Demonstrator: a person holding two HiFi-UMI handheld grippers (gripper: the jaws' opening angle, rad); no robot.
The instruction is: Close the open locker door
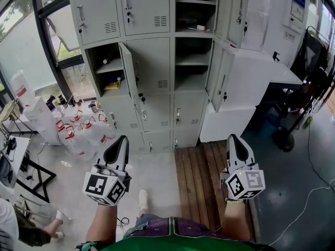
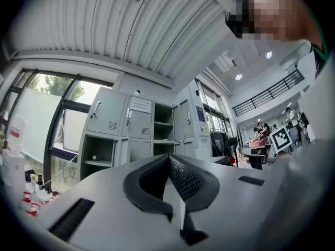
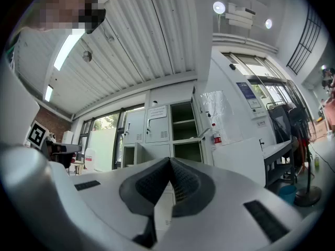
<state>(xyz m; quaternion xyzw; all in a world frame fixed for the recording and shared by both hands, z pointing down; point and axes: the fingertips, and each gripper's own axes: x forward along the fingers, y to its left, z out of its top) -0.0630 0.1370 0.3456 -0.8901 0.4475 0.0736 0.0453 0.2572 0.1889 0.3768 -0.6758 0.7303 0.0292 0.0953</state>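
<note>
A grey locker bank (image 1: 152, 61) stands ahead of me across the floor. Its left middle compartment (image 1: 104, 67) is open, with its door (image 1: 129, 75) swung out toward me. In the right column, two more doors (image 1: 220, 77) hang open beside empty shelves. My left gripper (image 1: 121, 139) and right gripper (image 1: 233, 138) are held out side by side, well short of the lockers, both shut and empty. The left gripper view has closed jaws (image 2: 168, 158) below the lockers (image 2: 131, 135). In the right gripper view, shut jaws (image 3: 170, 161) point toward the lockers (image 3: 167, 124).
Several water jugs (image 1: 84, 132) crowd the floor at the lockers' lower left. A wooden platform (image 1: 204, 174) lies under my right side. A white cabinet (image 1: 251, 88) adjoins the lockers on the right, with dark equipment (image 1: 285, 135) beyond. A seated person (image 1: 21, 229) is at the lower left.
</note>
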